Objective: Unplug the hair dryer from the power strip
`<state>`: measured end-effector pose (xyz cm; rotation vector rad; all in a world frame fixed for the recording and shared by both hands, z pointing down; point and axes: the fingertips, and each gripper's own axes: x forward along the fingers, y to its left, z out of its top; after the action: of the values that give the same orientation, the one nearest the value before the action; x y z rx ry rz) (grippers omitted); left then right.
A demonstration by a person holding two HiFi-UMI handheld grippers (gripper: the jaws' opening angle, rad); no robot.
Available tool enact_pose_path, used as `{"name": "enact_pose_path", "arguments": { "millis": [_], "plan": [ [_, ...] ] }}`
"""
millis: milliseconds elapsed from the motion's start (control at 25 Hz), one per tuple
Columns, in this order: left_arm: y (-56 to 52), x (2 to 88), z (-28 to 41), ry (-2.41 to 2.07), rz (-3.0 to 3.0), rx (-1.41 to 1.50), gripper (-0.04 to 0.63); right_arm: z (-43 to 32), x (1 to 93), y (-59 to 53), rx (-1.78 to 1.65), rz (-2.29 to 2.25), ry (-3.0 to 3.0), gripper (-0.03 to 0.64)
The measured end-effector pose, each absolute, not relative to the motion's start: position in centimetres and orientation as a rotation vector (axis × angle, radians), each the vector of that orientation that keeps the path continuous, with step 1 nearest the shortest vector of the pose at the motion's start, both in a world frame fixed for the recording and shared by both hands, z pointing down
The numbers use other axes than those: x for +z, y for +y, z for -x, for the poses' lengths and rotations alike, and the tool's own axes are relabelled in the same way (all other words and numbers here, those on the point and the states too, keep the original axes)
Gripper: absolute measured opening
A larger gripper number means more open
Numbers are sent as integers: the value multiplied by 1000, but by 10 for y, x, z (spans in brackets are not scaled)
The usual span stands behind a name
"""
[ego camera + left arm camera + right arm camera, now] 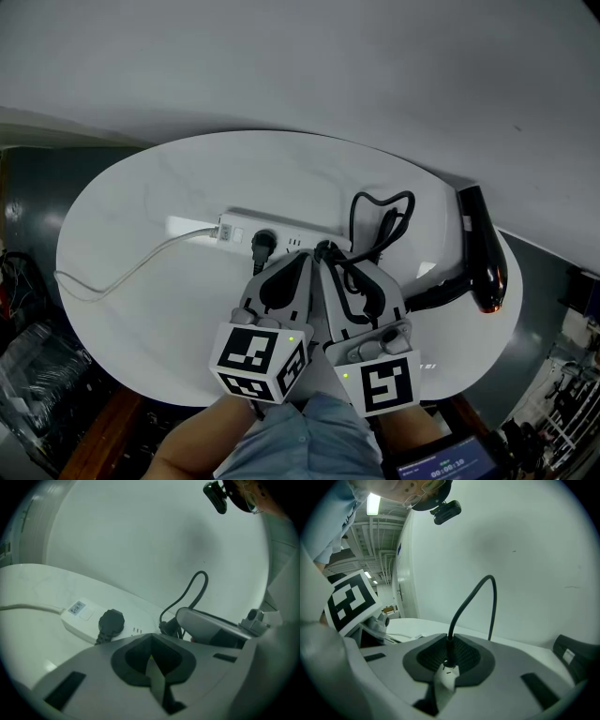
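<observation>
Black ribbed pads of the right gripper (449, 643) are clamped on the hair dryer's plug (448, 656), and its thin cord (474, 597) arches upward. The jaws hide whether the pins sit in the white power strip (236, 229). The left gripper (151, 641) is closed on nothing. The glossy black hair dryer (483, 248) lies at the right edge of the round table (141, 197).

The grey right gripper's (326, 261) jaws hide most of the black hair-dryer plug (449, 649) and the long white plastic power strip's (239, 228) right end.
</observation>
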<state>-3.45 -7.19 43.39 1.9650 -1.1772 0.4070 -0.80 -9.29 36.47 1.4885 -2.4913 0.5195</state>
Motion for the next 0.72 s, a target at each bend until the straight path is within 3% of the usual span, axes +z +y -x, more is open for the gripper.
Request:
{"name": "enact_pose_path", "arguments": {
  "millis": [720],
  "plan": [
    [-76, 439, 35, -1198, -2038, 484, -3, -34, 337, -61, 442, -1669, -2434, 40]
  ]
}}
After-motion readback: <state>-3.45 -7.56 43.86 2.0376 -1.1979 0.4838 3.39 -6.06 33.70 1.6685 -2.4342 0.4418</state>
